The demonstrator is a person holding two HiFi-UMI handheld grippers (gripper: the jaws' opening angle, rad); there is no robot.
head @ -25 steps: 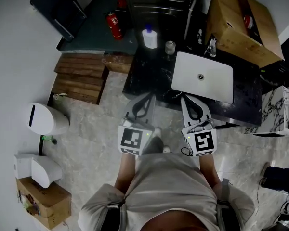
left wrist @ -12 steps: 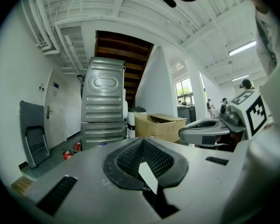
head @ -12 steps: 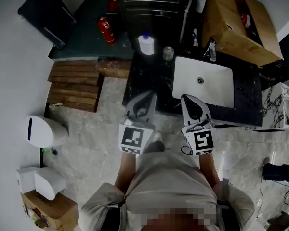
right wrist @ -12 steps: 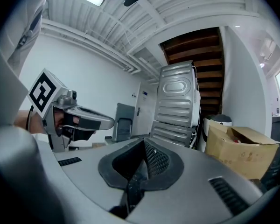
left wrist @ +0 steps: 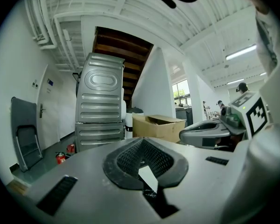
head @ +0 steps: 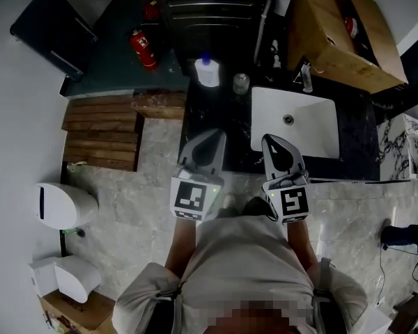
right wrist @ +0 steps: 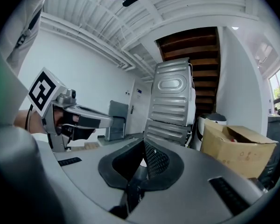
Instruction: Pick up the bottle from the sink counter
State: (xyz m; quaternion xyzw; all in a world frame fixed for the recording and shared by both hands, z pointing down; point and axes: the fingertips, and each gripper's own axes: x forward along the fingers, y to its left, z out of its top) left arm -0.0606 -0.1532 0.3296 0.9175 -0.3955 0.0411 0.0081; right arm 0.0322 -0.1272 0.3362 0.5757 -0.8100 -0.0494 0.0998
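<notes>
In the head view a white bottle [head: 207,72] with a blue cap stands upright at the far left of the dark sink counter [head: 219,113]. A small jar [head: 242,83] stands just to its right. My left gripper [head: 212,135] reaches over the counter's near edge, well short of the bottle, and is shut and empty. My right gripper [head: 269,139] is level with it, by the near left corner of the white sink basin [head: 306,127], also shut and empty. In both gripper views the pads meet with nothing between them: left gripper [left wrist: 141,142], right gripper [right wrist: 143,144]. The bottle is hidden in both.
An open cardboard box [head: 341,33] sits behind the basin. A ribbed metal appliance [head: 216,5] stands behind the bottle. A red fire extinguisher [head: 143,47], wooden planks [head: 101,131] and a white bin [head: 66,204] lie left of the counter. A marble block [head: 414,148] is at right.
Both grippers have advanced together toward the counter and now overlap its near edge. The bottle and sink sit closer to them in the head view. Both stay shut.
</notes>
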